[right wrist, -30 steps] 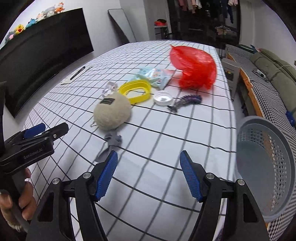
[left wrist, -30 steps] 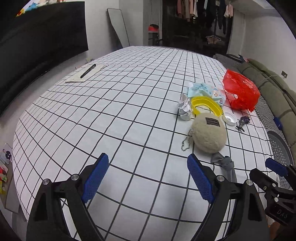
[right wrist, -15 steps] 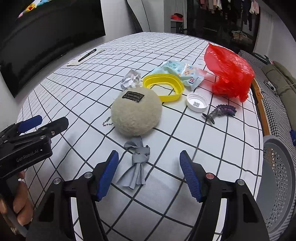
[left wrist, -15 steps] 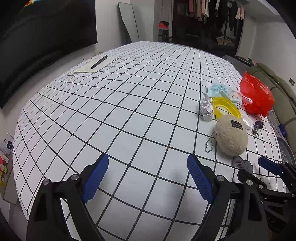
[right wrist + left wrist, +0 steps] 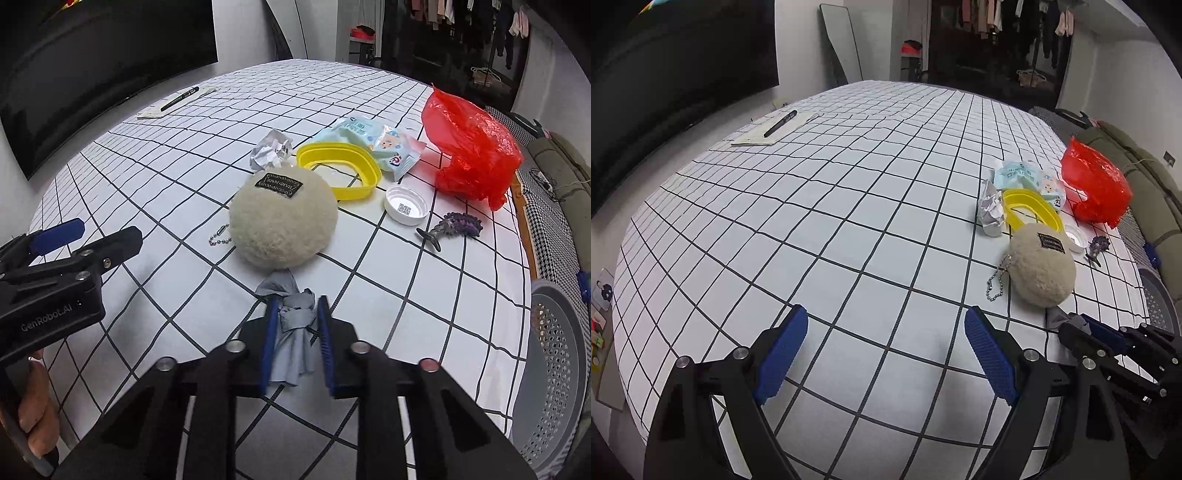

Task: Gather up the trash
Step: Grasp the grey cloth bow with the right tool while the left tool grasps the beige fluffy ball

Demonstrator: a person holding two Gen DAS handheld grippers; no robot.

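On the table (image 5: 424, 273), near its front edge, the right tongs (image 5: 295, 325) have their blue pads drawn in against the sides of a knotted grey rag (image 5: 291, 332); they look clamped on it, and it lies on the cloth, not lifted. The left tongs (image 5: 886, 350) hang wide apart over bare cloth, holding nothing.

Collection looks barely begun. A grey basket (image 5: 554, 369) stands off the table's right edge, and the part of it in view shows nothing inside. Behind the rag, touching or nearly so, sits a plush ball (image 5: 282, 218). Beyond lie crumpled foil (image 5: 269, 151), a yellow ring (image 5: 340, 170), a snack packet (image 5: 376, 144), a white cap (image 5: 405, 204), a purple clip (image 5: 452, 227) and a red bag (image 5: 469, 144), all untouched. By my reckoning the rag would go first, with whatever else counts as trash left to gather.
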